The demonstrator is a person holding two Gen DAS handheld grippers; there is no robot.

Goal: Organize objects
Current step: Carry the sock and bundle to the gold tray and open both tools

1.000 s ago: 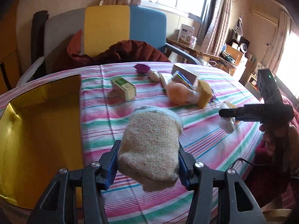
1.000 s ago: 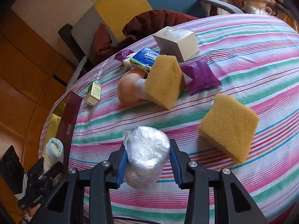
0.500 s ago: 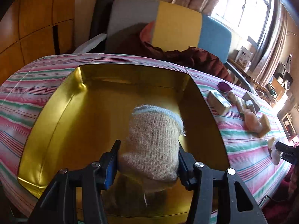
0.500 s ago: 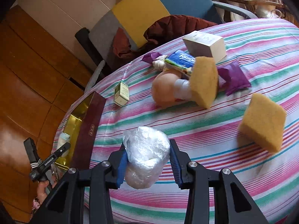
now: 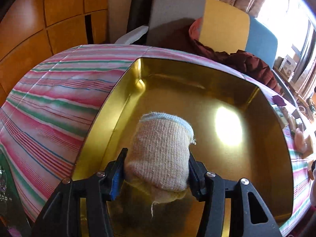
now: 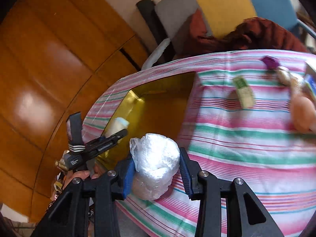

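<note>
My left gripper (image 5: 156, 174) is shut on a rolled beige knitted sock (image 5: 161, 152) and holds it over the inside of the gold box (image 5: 217, 90), near its front left wall. My right gripper (image 6: 156, 172) is shut on a crumpled clear plastic bag ball (image 6: 155, 162), above the striped tablecloth (image 6: 237, 150) just right of the gold box (image 6: 158, 106). In the right wrist view the left gripper (image 6: 120, 132) shows with the sock (image 6: 117, 125) at the box's left edge, a hand (image 6: 83, 175) holding its handle.
A small green and cream carton (image 6: 244, 93), a purple packet (image 6: 270, 62), a doll's head (image 6: 302, 112) and a blue tissue pack (image 6: 311, 83) lie on the cloth to the right. A grey, yellow and blue chair (image 5: 217, 19) with dark red cloth (image 5: 246, 61) stands behind the table.
The left gripper carried the sock leftward from the cloth to over the gold box. The right gripper swung left with the plastic ball toward the box; the sponges left its view.
</note>
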